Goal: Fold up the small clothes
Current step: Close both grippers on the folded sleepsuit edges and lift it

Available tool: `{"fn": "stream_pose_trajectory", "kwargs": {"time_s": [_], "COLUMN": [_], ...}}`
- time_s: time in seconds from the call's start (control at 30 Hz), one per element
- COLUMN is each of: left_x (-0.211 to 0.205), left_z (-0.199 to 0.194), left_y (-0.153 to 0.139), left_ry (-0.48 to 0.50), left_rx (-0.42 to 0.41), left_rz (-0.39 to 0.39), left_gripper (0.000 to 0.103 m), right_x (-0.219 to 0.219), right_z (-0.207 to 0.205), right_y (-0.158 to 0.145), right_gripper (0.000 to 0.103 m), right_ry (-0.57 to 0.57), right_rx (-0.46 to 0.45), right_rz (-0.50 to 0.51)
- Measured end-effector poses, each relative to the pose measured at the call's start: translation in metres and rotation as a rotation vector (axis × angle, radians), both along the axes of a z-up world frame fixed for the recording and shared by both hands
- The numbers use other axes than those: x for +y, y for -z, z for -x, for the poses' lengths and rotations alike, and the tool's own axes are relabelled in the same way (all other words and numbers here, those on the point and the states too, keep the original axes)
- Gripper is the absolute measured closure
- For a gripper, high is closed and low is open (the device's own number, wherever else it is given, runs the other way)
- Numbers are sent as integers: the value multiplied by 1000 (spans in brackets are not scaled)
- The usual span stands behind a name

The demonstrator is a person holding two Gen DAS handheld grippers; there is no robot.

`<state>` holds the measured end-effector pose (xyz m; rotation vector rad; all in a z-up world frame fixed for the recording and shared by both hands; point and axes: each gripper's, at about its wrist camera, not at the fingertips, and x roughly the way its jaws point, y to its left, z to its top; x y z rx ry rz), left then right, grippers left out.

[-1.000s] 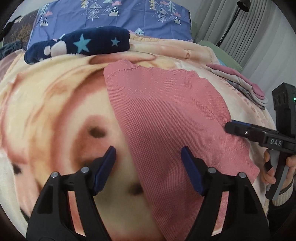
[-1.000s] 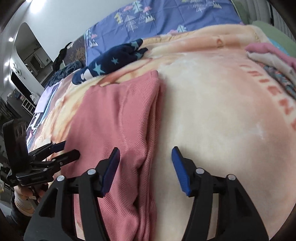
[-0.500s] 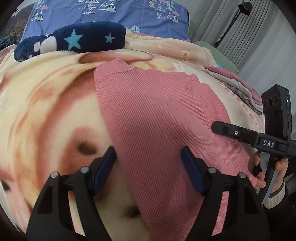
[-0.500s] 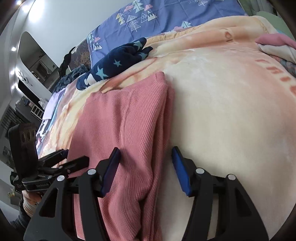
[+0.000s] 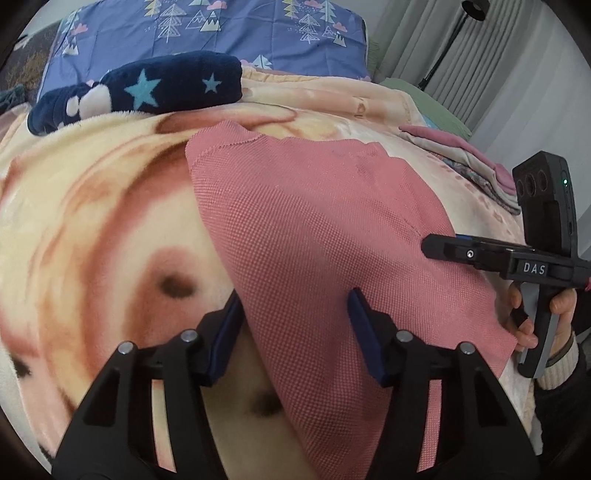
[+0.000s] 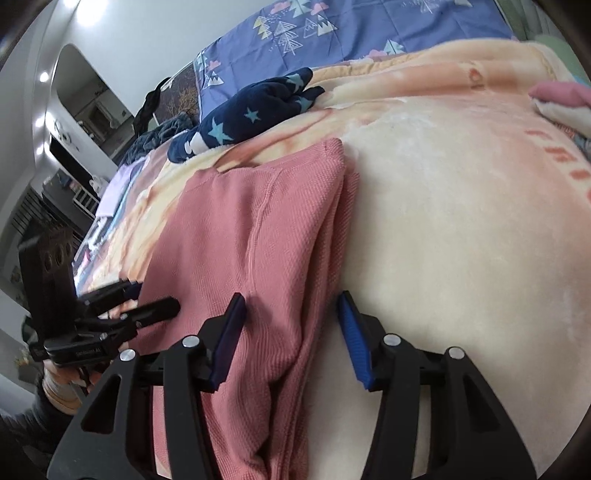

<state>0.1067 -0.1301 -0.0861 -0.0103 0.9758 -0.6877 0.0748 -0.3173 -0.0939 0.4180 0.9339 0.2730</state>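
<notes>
- one pink knit garment [image 5: 325, 236] lay flat on the cream-and-peach blanket [image 5: 92, 229], partly folded, doubled layers along its right edge in the right wrist view.
- one navy star-print plush item [image 5: 155, 86] sat beyond the garment at the blanket's far edge, apart from it.
- one blue tree-print pillow [image 5: 229, 33] lay behind the plush item.
- one small stack of folded clothes [image 5: 476, 166] sat at the far right of the blanket, well apart from the pink garment.
- two grippers, one per hand, both pointed steeply down at the bed.
- left gripper [image 5: 295, 328] straddled the garment's left edge: left pad over bare blanket, right pad over pink fabric. jaws had just been closing, the fabric edge between them, pads not visibly pinching; jaws apart.
- right gripper [image 6: 291, 332] straddled the garment's right folded edge: left pad over pink fabric, right pad at the blanket beside it. jaws had just been closing a little, the edge between them, not pressed; jaws apart.
- one bare hand [image 5: 550, 317] with a cream cuff held the right gripper's handle in the left wrist view.
</notes>
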Motion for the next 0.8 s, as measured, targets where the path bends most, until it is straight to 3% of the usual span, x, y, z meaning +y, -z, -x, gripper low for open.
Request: {"fn": "stream_pose_trajectory", "kwargs": {"time_s": [0.17,0.27,0.37,0.5,0.8], "left_x": [-5,-7,-14,-20,-27], "left_z": [-12,-18,-11,-1,28], "left_y": [3,3,-4,-18,-59], "left_ry": [-4,-14,10,30,30], "left_rx": [30,44,-10,-96,-256], "left_rz": [13,28,-15,-74,-78], "left_gripper": [42,48,63,73,76], "right_x": [9,16,22,20,27], "right_z": [-21,-35,-34,-24,9], "right_y": [5,7,2,-9,-53], "right_gripper": [51,60,64,75,78], "right_ry": [-47,-72,-80,-58,-18], "right_rx": [6,19,9,-22,-174], "right_rz": [-9,-29,9,9,75]}}
